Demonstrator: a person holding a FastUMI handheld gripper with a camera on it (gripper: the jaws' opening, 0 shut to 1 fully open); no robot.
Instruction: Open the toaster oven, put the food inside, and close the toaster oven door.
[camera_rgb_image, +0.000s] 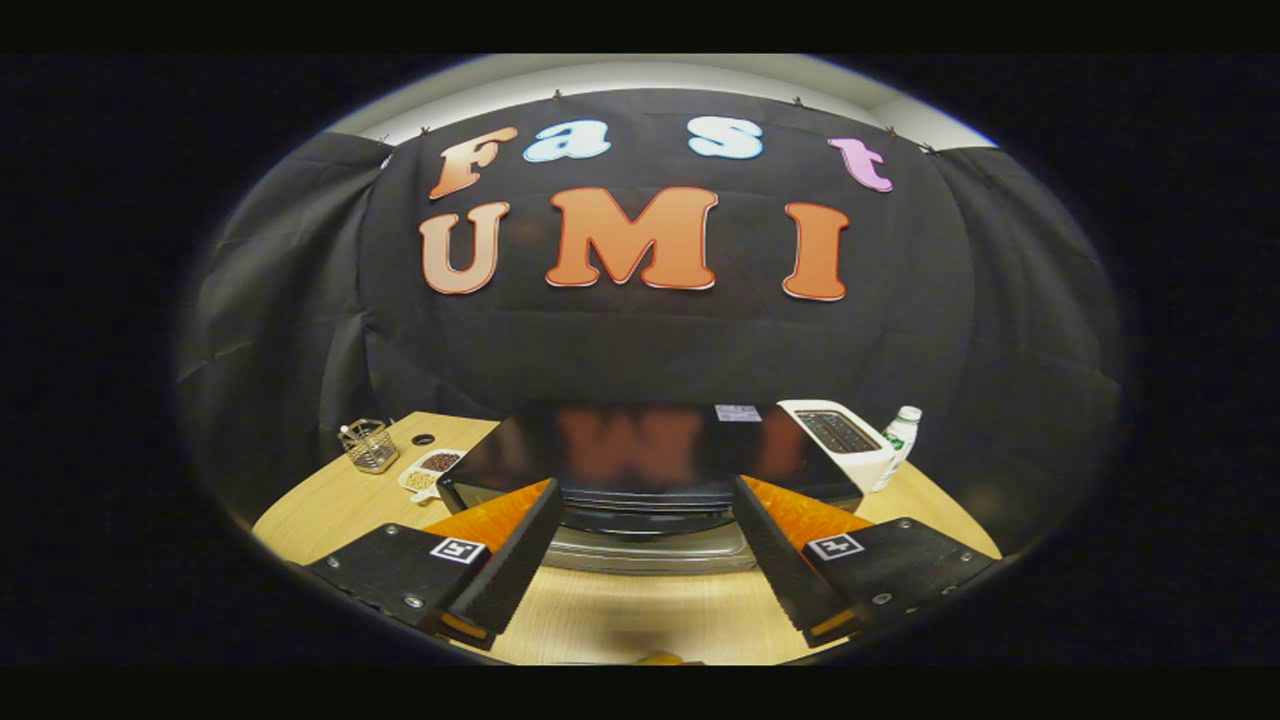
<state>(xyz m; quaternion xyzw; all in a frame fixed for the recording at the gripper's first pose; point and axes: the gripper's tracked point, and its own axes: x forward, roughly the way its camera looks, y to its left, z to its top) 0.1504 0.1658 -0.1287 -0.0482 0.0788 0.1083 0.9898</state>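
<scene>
The gripper (645, 530) is spread wide, empty, with the toaster oven (650, 470) just ahead between its fingers on the table (330, 500). Its door front is blurred and partly hidden behind the fingers; a sliver of something yellow (660, 658) is cut off below

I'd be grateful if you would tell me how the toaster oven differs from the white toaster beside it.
The toaster oven is black with a glossy, reflective top; the white toaster is pale with dark slots on top. The toaster oven is much wider and sits just ahead of the open tool, while the white toaster stands off to its side, by a bottle. Both rest on the wooden table.
</scene>
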